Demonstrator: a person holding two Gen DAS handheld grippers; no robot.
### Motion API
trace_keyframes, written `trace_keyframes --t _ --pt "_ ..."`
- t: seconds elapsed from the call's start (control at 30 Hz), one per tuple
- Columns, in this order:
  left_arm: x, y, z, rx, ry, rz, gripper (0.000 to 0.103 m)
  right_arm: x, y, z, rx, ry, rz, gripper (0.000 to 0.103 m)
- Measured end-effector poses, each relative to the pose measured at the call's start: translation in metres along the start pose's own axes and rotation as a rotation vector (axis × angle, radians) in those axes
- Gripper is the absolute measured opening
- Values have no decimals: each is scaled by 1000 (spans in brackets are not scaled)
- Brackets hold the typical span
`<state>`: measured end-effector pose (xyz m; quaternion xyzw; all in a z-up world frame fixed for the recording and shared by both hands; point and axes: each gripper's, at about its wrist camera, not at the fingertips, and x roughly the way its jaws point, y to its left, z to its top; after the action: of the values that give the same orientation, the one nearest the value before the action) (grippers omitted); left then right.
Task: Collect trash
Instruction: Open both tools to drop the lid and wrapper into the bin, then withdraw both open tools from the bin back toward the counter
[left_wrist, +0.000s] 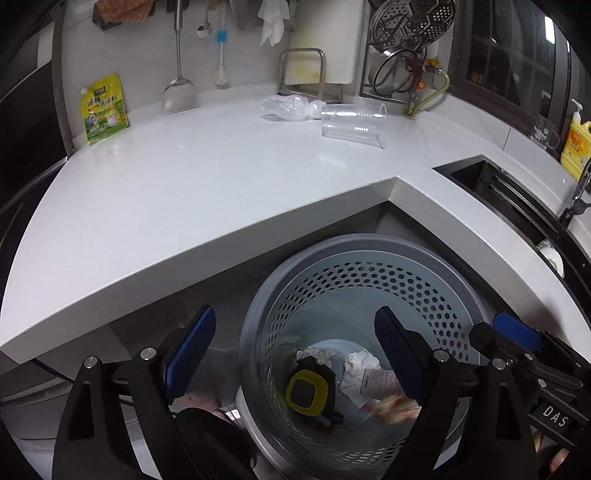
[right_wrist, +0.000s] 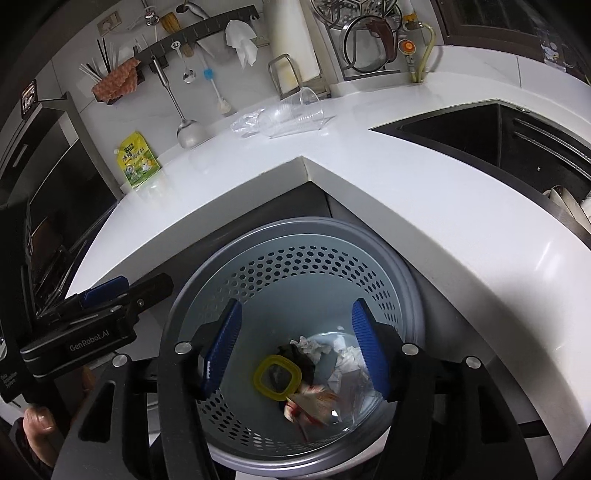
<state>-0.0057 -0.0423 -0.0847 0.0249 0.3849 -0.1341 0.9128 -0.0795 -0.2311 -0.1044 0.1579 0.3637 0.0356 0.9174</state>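
A: Report the left gripper (left_wrist: 295, 354) condition

B: Its jaws stood spread wide above the grey perforated bin (left_wrist: 436, 295), with nothing between the blue pads (left_wrist: 195, 343). The left pad sat outside the bin rim; the right pad hung over the opening.

A: And the right gripper (right_wrist: 295, 347)?

B: Also spread, both pads inside the outline of the bin (right_wrist: 295, 266), nothing pinched. The left gripper's body showed at the left edge of the right wrist view, just beside the bin rim.

A: Location of the collected trash?

B: At the bottom of the bin: a yellow square ring (right_wrist: 277, 377) on a dark item, crumpled white paper (right_wrist: 314, 347), a clear wrapper (right_wrist: 351, 387), and a red-and-tan wrapper (right_wrist: 314, 402) that appeared blurred.

A: Items remaining on the bench (left_wrist: 184, 184)?

B: A clear plastic cup (left_wrist: 352, 123) lay on its side near the back wall, touching a crumpled clear plastic bag (left_wrist: 288, 107) on its left. A yellow-green pouch (left_wrist: 104, 107) leaned against the wall at the far left, well apart from the cup. A sink (left_wrist: 491, 184) was set into the bench on the right
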Motion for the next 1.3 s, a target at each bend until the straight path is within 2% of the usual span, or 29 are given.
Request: trace_keyframes --t 0.77,1.13,1.3 --pt "-12 17 5 -36 -27 -5 91 -2 8 5 -9 -21 19 63" --pt "-22 33 20 -64 -62 -2 95 1 19 29 -59 -53 6 69" --pt "-27 37 34 -57 -106 20 96 2 23 45 -99 -80 -24 75"
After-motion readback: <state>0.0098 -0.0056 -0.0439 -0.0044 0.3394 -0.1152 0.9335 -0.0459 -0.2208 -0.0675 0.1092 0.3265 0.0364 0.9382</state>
